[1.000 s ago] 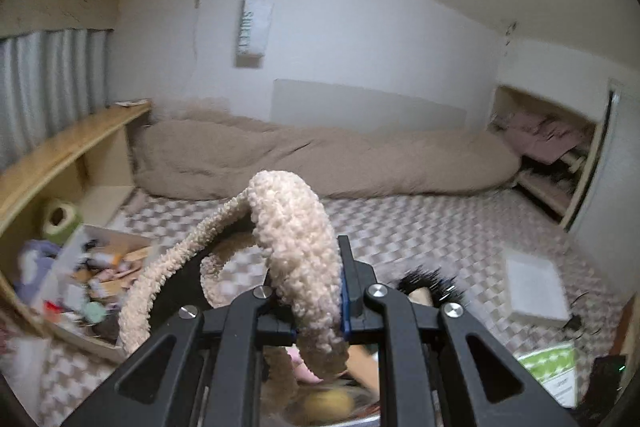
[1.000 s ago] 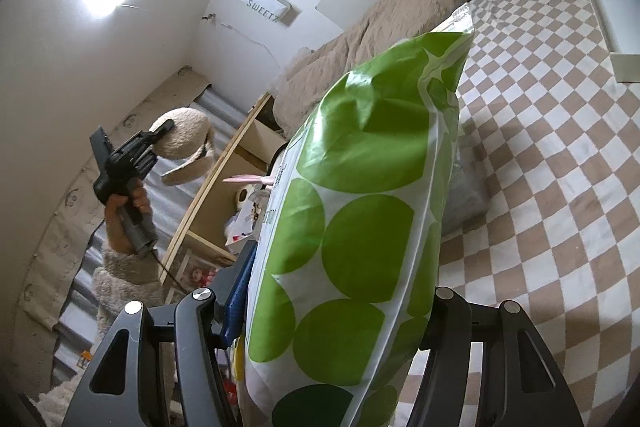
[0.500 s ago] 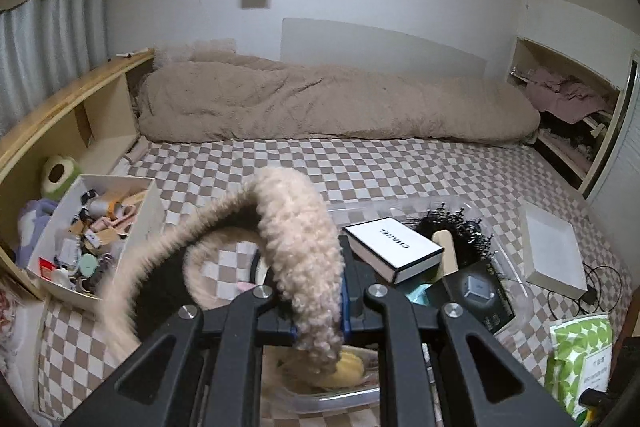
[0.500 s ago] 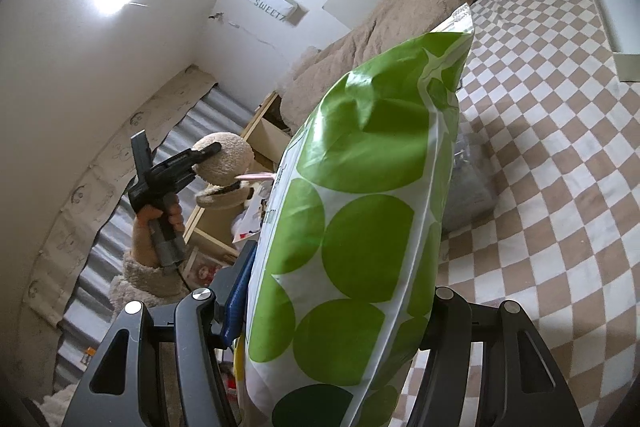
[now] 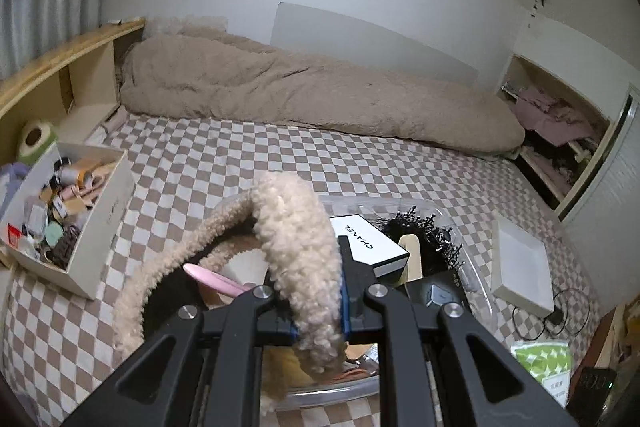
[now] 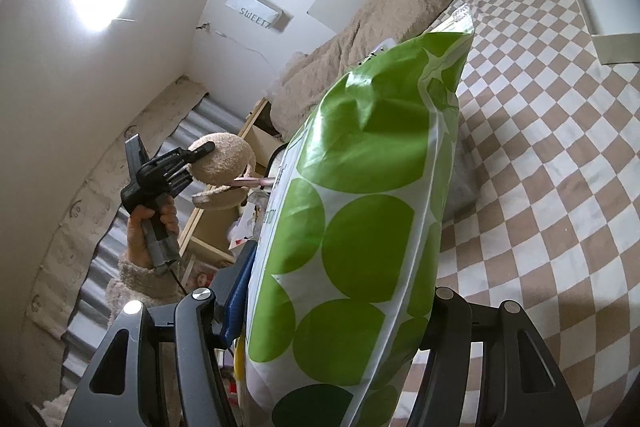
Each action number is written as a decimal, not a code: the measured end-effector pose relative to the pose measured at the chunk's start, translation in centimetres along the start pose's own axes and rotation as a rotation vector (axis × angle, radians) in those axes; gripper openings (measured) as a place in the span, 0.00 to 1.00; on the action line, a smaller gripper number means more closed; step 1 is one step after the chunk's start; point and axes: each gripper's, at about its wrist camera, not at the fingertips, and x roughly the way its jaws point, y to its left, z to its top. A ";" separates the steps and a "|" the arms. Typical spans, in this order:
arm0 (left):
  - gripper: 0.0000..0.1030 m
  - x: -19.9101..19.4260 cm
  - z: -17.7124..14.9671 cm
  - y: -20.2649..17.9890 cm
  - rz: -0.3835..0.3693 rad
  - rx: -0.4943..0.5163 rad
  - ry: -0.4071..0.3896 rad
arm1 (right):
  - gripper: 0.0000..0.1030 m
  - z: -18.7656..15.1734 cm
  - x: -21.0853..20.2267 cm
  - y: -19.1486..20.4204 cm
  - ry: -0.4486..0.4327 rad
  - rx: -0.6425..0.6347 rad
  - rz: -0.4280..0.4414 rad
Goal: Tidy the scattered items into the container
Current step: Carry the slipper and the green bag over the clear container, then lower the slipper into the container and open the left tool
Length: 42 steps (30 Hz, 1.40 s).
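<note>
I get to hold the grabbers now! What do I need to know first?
Left gripper: shut on the fluffy headband, hanging over the clear container.
Right gripper: shut on the green dotted pouch, held up in the air.
Already in the container: the Chanel box, a black hairbrush and a black box.
Left to do: drop in the headband, then the pouch.

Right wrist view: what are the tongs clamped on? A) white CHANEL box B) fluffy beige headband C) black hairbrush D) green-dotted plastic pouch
D: the right tongs are shut on the green-dotted plastic pouch; the fluffy beige headband sits in the left tongs.
</note>
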 end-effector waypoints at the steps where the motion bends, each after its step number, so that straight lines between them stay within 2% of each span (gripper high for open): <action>1: 0.14 0.1 0.1 0.0 -0.011 -0.012 0.000 | 0.61 0.0 0.0 0.0 0.000 0.001 -0.001; 5: 0.14 1.2 0.3 -0.7 -0.045 -0.042 0.005 | 0.61 -0.1 0.0 0.2 0.007 -0.001 -0.001; 11: 0.14 4.5 0.0 -2.2 -0.018 -0.024 0.047 | 0.61 -0.1 -0.1 0.4 0.010 -0.012 -0.013; 15: 0.15 5.9 0.7 -3.4 -0.001 0.003 0.037 | 0.61 0.1 -0.2 0.4 0.003 -0.016 -0.022; 19: 0.14 6.8 1.6 -3.3 -0.013 -0.024 0.018 | 0.61 0.5 -0.5 0.4 -0.010 -0.019 -0.030; 23: 0.14 8.7 0.9 -2.0 0.004 -0.054 0.032 | 0.61 0.5 -0.4 0.3 -0.014 -0.015 -0.038; 24: 0.15 9.2 0.3 -2.0 0.018 -0.035 0.044 | 0.61 0.4 -0.2 0.3 -0.012 -0.013 -0.039; 28: 0.17 10.7 -2.1 -4.2 0.087 0.144 0.108 | 0.61 0.1 0.3 0.6 0.002 -0.017 -0.042; 30: 0.20 10.7 -2.6 -4.9 0.110 0.189 0.118 | 0.61 0.0 0.6 0.9 0.007 -0.024 -0.046; 32: 0.30 10.3 -3.0 -5.4 0.149 0.237 0.119 | 0.61 0.0 0.6 1.0 0.007 -0.027 -0.048; 34: 0.69 9.8 -3.3 -5.6 0.156 0.259 0.118 | 0.61 0.0 0.6 1.3 0.005 -0.034 -0.048; 35: 0.75 9.7 -3.5 -5.7 0.152 0.266 0.115 | 0.61 0.0 0.6 1.5 0.005 -0.040 -0.047; 36: 0.79 9.4 -3.7 -5.8 0.151 0.277 0.112 | 0.61 0.1 0.6 1.9 0.004 -0.048 -0.047; 42: 0.88 6.9 -4.4 -6.7 0.152 0.325 0.072 | 0.61 0.4 1.0 3.3 0.010 -0.084 -0.047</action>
